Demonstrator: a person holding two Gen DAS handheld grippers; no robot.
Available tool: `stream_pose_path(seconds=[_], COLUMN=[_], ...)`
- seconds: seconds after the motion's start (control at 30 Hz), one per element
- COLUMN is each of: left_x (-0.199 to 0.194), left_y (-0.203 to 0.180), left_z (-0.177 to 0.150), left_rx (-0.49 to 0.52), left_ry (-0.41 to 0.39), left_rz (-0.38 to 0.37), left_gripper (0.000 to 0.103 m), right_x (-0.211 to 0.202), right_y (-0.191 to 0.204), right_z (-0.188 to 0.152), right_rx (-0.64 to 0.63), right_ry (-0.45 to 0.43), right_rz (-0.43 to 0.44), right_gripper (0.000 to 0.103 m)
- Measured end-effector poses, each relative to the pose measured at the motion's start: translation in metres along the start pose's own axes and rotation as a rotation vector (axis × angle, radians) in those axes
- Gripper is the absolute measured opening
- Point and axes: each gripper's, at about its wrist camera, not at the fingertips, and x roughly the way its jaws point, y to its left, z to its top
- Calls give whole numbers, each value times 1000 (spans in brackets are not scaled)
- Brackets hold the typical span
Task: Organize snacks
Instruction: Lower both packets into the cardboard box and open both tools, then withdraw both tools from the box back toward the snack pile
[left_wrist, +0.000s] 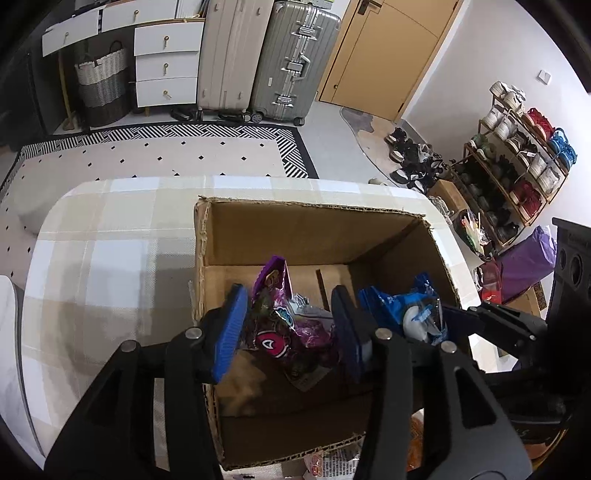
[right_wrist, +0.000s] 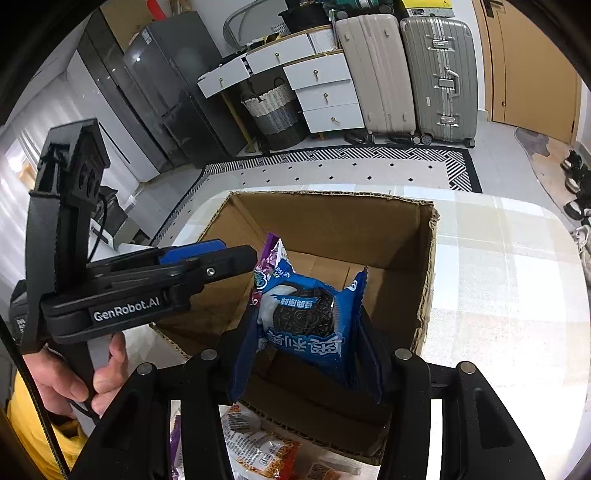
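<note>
An open cardboard box (left_wrist: 314, 225) stands on the checked tablecloth and also shows in the right wrist view (right_wrist: 332, 218). My left gripper (left_wrist: 291, 328) is shut on a purple snack packet (left_wrist: 284, 325) and holds it over the box's inside. My right gripper (right_wrist: 306, 332) is shut on a blue cookie packet (right_wrist: 306, 317), also over the box. The blue packet (left_wrist: 402, 310) shows to the right of my left gripper. The purple packet (right_wrist: 271, 258) peeks out behind the blue one.
An orange snack packet (right_wrist: 258, 446) and other packets lie on the table in front of the box. The checked table (left_wrist: 110, 266) spreads left of the box and right of it (right_wrist: 498, 277). Suitcases (left_wrist: 266, 59), drawers and a shoe rack (left_wrist: 513, 170) stand beyond.
</note>
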Motion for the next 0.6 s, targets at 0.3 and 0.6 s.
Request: stream_pose_path(seconds=[0.3,0.6], left_x=[-35,-91], left_y=[10,-2], left_z=[-12,-30], left_rx=[-19,-16], left_ry=[-20,-74], left_rz=[17,44], left_gripper=[50,63], right_x=[-3,-37], right_y=[1,12], right_z=[-1,-1], right_rx=[11,10], right_ry=[1,-63], right_rz=[-28,-32], right_gripper=[53,53])
